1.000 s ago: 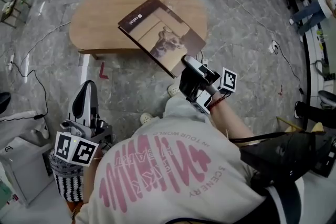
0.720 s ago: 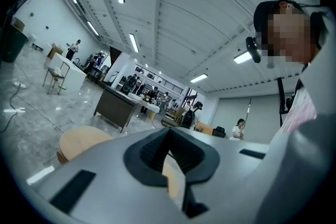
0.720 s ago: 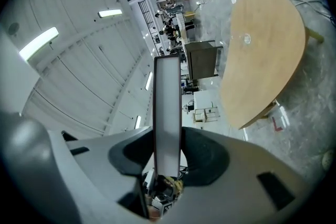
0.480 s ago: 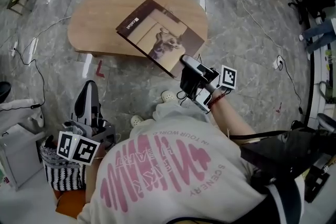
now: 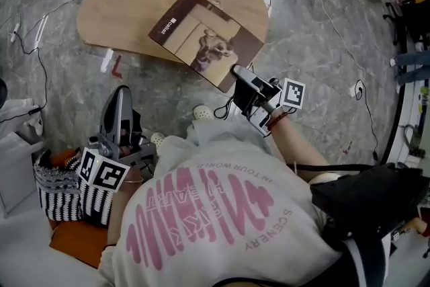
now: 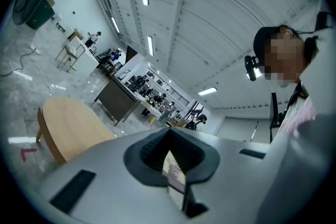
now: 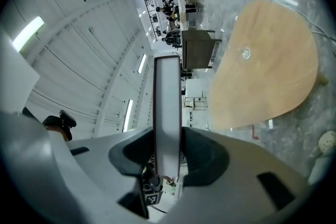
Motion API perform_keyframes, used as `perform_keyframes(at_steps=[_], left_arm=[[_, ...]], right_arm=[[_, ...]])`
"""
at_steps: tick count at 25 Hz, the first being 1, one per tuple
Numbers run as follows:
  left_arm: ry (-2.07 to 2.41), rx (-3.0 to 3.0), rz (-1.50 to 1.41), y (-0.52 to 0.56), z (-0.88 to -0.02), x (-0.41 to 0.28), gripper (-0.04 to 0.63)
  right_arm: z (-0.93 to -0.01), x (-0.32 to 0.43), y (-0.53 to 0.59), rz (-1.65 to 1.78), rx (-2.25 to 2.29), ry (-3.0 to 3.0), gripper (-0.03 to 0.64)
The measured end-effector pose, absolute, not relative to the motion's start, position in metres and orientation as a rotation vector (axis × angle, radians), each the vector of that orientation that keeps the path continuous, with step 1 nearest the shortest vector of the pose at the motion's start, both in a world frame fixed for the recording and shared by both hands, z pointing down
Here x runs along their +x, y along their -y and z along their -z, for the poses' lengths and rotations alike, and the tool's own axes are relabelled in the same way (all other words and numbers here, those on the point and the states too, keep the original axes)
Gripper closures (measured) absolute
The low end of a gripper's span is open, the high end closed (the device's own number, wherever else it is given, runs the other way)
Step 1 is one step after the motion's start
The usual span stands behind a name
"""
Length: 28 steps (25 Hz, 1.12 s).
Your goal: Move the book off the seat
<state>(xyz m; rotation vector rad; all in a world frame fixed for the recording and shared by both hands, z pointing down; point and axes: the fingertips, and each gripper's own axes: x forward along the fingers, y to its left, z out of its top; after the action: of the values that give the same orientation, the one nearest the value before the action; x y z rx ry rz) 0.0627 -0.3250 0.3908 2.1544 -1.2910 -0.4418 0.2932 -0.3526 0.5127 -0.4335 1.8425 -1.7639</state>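
Gripping the book above the desk's near edge

Head view: the right arm reaches forward from the shoulder. The right gripper [image 5: 235,70] clamps the near corner of the book [image 5: 201,33], whose cover faces up over the near right edge of the oval wooden desk [image 5: 127,3]. Whether the book touches the top cannot be told. The left arm is bent close to the body, with the left gripper [image 5: 121,94] pointing forward, low over the floor [image 5: 316,44], just beside a striped basket [image 5: 57,188].

Left gripper view: its jaws meet at the tips and hold nothing; the desk lies to the left.

Right gripper view: the book stands edge-on between the jaws, pressed from both sides.
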Motion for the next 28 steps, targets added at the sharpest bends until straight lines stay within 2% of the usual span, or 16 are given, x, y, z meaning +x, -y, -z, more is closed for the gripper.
perform_keyframes(at_steps=[10,17,28], left_arm=[[1.315,2.079,0.183,0.319,-0.451,0.068,0.586],[1.274,2.006,0.008,0.319,-0.505,0.052,0.586],[1.208,1.920,-0.066,0.335,-0.548,0.044,0.586]], right_arm=[[-0.587,0.307,0.356,1.831,-0.578,-1.759,0.456],[-0.637,0.287,0.359,1.906,-0.656,-1.797,0.456],[-0.690,0.252,0.363,2.051,-0.685,-1.829,0.456]])
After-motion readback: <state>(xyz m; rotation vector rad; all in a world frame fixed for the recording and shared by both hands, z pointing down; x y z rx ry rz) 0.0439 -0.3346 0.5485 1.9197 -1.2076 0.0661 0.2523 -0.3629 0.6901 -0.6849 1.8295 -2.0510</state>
